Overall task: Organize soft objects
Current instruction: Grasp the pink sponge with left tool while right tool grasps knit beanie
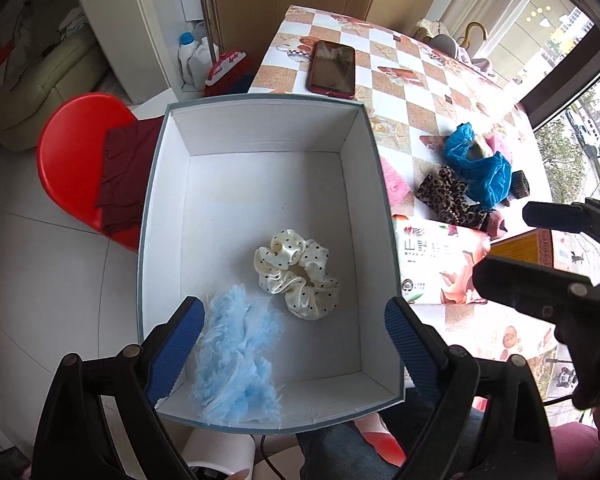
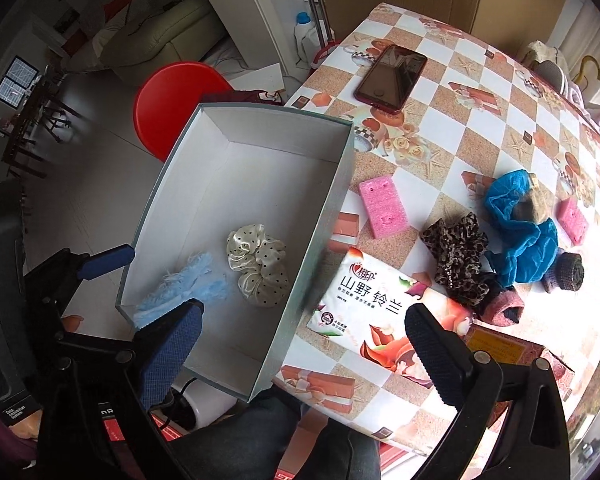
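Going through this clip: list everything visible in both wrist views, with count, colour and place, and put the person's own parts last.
box: 1, grey outside, white inside, overhanging the table's near-left edge
fluffy scrunchie: 1, light blue, in box, near end
satin scrunchie: 1, cream with black dots, in box
phone: 1, red-edged, far part of table
foam blocks: 2, pink, on table
blue scrunchie: 1, in the pile right of box
leopard scrunchie: 1, brown, same pile
tissue pack: 1, floral, beside box
table: 1, checked cloth
stool: 1, red, on floor
left gripper: open, over box
right gripper: open, over the box's near right edge
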The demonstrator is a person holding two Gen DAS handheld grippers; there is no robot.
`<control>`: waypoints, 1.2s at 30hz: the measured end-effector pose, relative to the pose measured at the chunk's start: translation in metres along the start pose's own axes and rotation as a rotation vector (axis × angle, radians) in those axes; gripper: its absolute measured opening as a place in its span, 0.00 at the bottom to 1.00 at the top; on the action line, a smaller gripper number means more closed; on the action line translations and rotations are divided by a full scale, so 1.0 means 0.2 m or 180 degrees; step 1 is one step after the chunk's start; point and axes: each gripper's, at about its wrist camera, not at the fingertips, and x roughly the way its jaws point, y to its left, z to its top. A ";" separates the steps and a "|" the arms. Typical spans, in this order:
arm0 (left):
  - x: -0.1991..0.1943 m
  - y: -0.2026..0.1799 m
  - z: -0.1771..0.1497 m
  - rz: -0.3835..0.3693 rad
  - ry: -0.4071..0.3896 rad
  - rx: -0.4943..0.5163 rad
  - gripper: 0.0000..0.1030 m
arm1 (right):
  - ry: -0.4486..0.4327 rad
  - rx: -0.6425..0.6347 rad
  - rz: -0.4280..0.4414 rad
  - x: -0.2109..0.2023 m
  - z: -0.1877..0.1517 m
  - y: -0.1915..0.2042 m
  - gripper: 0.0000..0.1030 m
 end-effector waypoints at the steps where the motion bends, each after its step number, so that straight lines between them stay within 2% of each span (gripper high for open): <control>1: -0.01 -0.03 0.03 -0.0041 -0.0005 0.0029 0.91 | -0.0035 0.0104 -0.0014 -0.04 0.01 -0.06 0.99; 8: -0.04 -0.32 0.27 -0.0262 -0.0026 0.0246 0.91 | -0.0307 0.0977 0.0094 -0.37 -0.07 -0.56 0.99; 12: 0.00 -0.55 0.41 -0.0278 0.0003 0.0504 0.91 | -0.0434 0.1458 -0.0071 -0.53 -0.15 -0.92 0.99; 15: 0.10 -0.72 0.52 -0.0211 0.0105 0.0714 0.91 | -0.0404 0.1756 -0.0259 -0.55 -0.22 -1.20 0.99; 19: 0.31 -0.89 0.65 -0.0276 0.0416 0.0773 0.91 | -0.0191 0.2061 -0.0338 -0.41 -0.30 -1.53 0.99; 23: 0.51 -1.04 0.78 -0.0330 0.0707 0.0649 0.91 | 0.0050 0.2146 -0.0367 -0.19 -0.33 -1.72 0.99; 25: 0.58 -1.13 0.84 -0.0216 0.0705 0.0768 0.91 | 0.0095 0.2136 -0.0321 -0.09 -0.31 -1.76 0.99; 30: 0.72 -1.37 0.96 0.0108 0.0623 0.1362 0.91 | 0.0081 0.2062 -0.0157 0.11 -0.17 -1.81 0.99; 34: 0.86 -1.48 1.04 0.0316 0.0666 0.1608 0.91 | 0.0139 0.2088 0.0147 0.32 -0.08 -1.86 0.99; 35: 0.89 -1.49 1.06 0.0350 0.0679 0.1598 0.91 | 0.0183 0.2133 0.0159 0.36 -0.09 -1.88 0.97; 36: 0.90 -1.50 1.07 0.0338 0.0681 0.1581 0.91 | 0.0190 0.2188 0.0165 0.39 -0.10 -1.90 0.72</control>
